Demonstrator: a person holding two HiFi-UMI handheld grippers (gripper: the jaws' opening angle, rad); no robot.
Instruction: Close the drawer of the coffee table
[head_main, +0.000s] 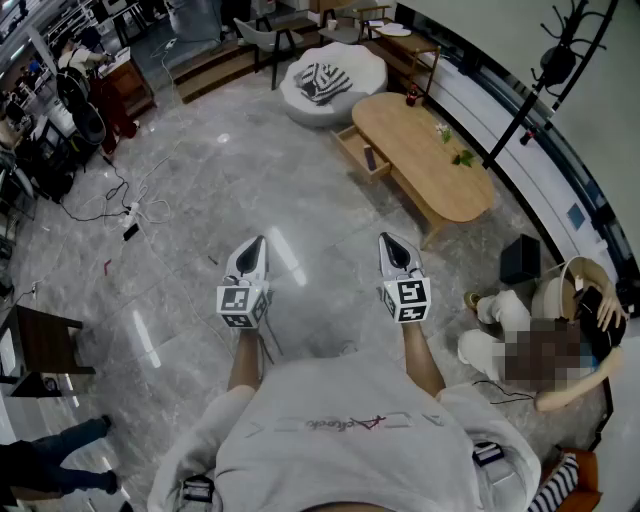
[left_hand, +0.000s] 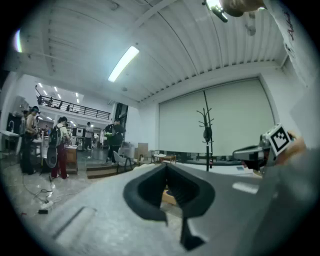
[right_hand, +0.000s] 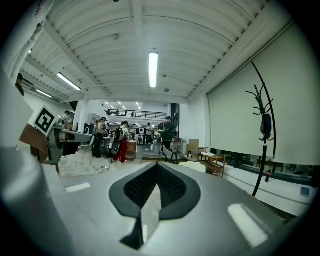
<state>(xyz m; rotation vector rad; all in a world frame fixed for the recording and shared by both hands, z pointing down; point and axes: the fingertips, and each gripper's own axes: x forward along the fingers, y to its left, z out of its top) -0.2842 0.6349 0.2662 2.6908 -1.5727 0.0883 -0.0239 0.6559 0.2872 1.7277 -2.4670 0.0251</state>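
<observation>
The light wooden coffee table (head_main: 425, 150) stands at the upper right of the head view, some way ahead of me. Its drawer (head_main: 362, 152) is pulled out on the left side, with a small dark item inside. My left gripper (head_main: 253, 247) and right gripper (head_main: 392, 243) are held side by side over the grey floor, well short of the table, both shut and empty. In the left gripper view the jaws meet at the tips (left_hand: 166, 165), with a sliver of the table behind them. The right gripper (right_hand: 157, 165) has its jaws together too.
A white beanbag (head_main: 330, 82) with a striped cloth lies beyond the table. A black coat stand (head_main: 535, 85) rises at the right. A person sits on the floor (head_main: 530, 340) at the lower right, near a black box (head_main: 520, 260). Cables trail (head_main: 130, 205) on the left.
</observation>
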